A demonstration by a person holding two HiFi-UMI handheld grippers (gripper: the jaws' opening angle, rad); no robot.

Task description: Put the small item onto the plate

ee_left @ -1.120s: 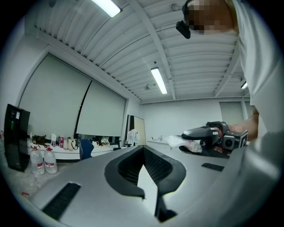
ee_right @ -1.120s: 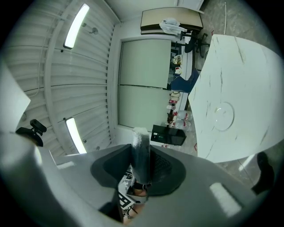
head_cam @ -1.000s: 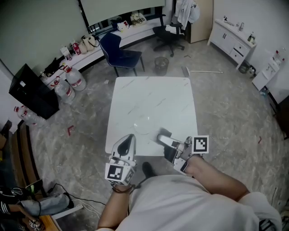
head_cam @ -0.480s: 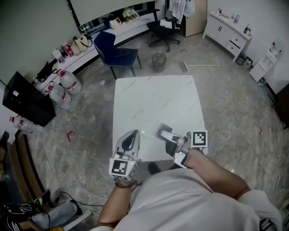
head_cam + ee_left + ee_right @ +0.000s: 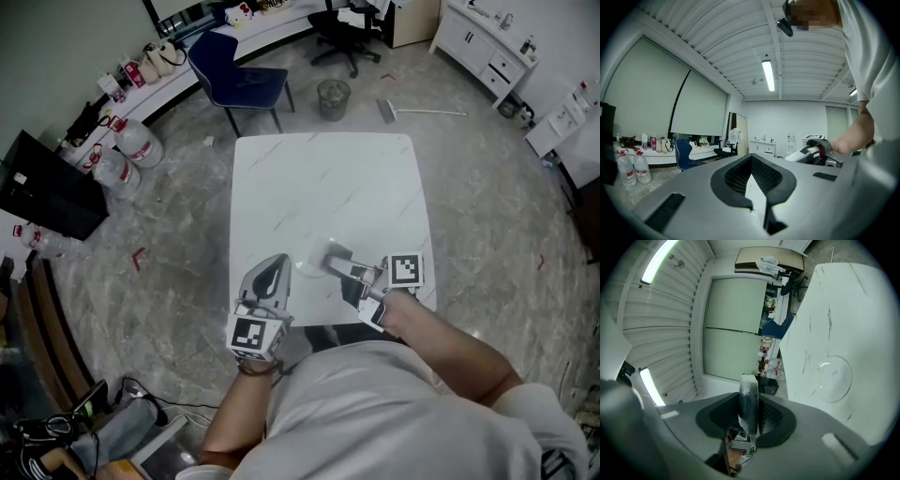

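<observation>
At the lower left of centre in the head view, the left tongs (image 5: 273, 264) are held over the near edge of the white worktop (image 5: 328, 187). In the left gripper view they are seen pressed together. Just to their right, a clear plate (image 5: 305, 264) is laid on the worktop, faint against the marble pattern. Right of that, the right tongs (image 5: 333, 259) are held at the plate's right rim. In the right gripper view, at lower centre, the small item (image 5: 749, 401) is seen pinched between those tongs. It is a slim greyish cylinder with a pale top, set along their length. The plate is seen apart from it, at the right of that frame.
</observation>
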